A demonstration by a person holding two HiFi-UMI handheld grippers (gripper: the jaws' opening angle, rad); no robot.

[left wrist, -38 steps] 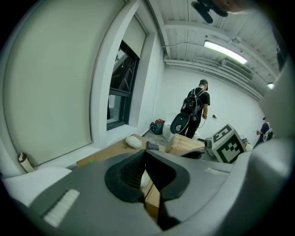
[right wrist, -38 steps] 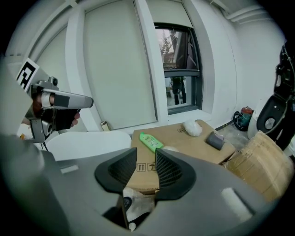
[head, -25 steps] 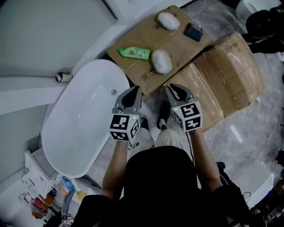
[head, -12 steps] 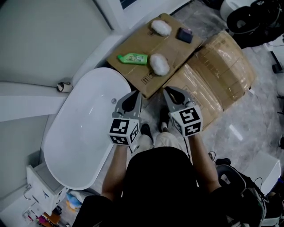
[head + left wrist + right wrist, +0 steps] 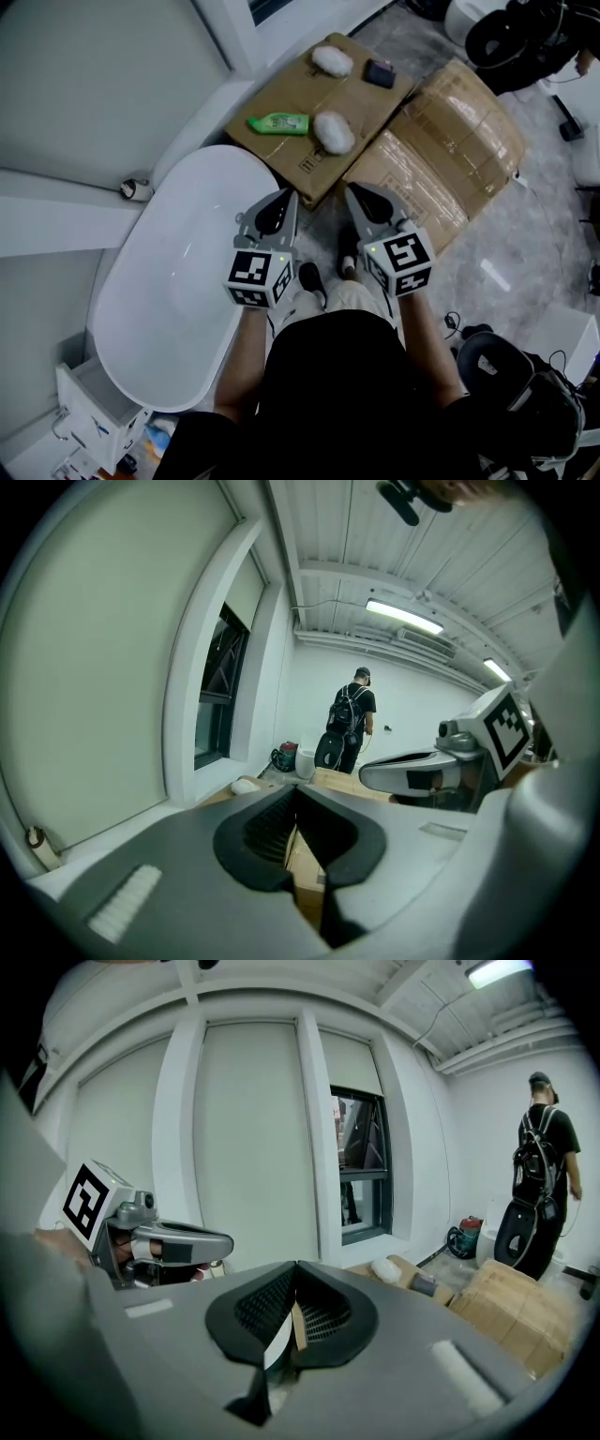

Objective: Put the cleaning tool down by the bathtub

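In the head view, the left tool [image 5: 278,199] and the right tool [image 5: 362,193] are held side by side at the bathtub [image 5: 169,281]. A white cleaning pad [image 5: 334,131] is seen lying on flattened cardboard [image 5: 370,103] just beside the bathtub, apart from both tools. In the left gripper view, the left tool's jaws are seen pressed together, with nothing between them. In the right gripper view, the right tool's jaws, which have just been closing, are shown brought together on nothing.

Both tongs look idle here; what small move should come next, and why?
Probably nothing beyond lowering them to rest. The left tongs and right tongs are shut with nothing between them, and a fluffy white pad already lies on the flat cardboard beside the bathtub, so the put-down looks done, if that pad is the tool.
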